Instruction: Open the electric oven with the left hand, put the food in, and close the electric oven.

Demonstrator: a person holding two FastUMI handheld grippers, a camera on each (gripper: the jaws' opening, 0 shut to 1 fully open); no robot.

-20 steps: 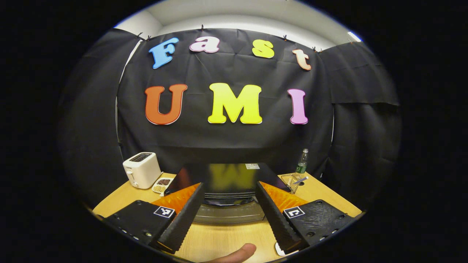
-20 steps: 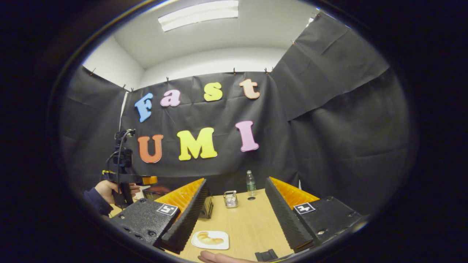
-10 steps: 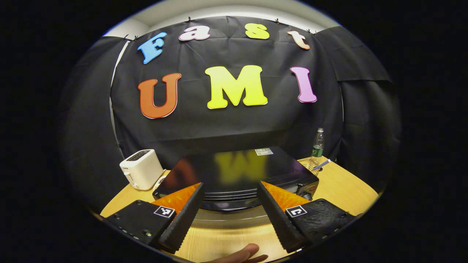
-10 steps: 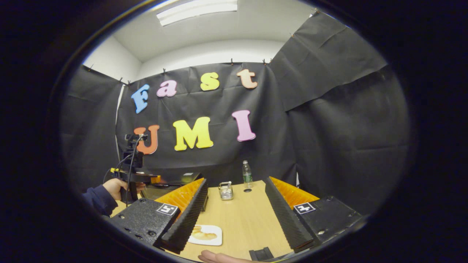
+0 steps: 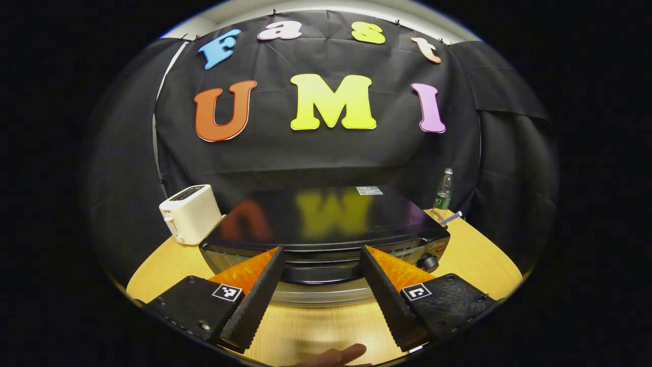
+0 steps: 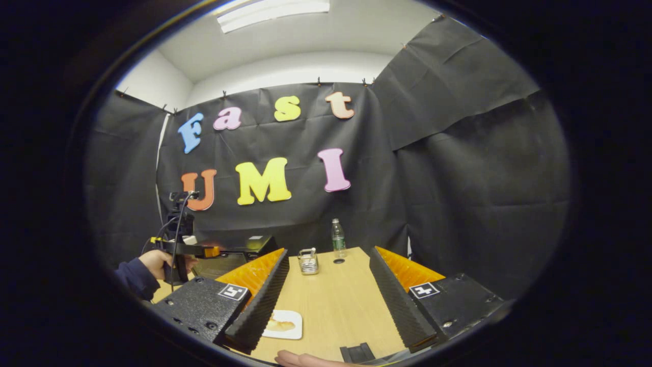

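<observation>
Squarely ahead in the left gripper view sits the electric oven, a wide, low black box whose long axis runs left to right across the wooden table. Its front faces the camera, with the door shut and a round knob at the front's right end. The flat top is glossy enough to mirror colours from the wall behind. A curved metal handle bar runs along the front, between and just beyond the spread tips of the left gripper. That gripper stands wide open and holds nothing — its ribbed black fingers backed by orange plastic flank the handle without touching it.

Left of the oven stands a white toaster, boxy with rounded corners. At the oven's right rear are a clear plastic bottle with a green label and a striped straw-like stick.

In the right gripper view, the right gripper is likewise wide open and empty, hovering over bare tabletop. A white square plate lies flat on the table just beside its left finger, carrying the food — a pale golden, pastry-like piece, partly hidden by that finger. Farther back stand a small wire basket and the bottle. At far left a hand in a dark sleeve grips the other tool's handle near the oven.
</observation>
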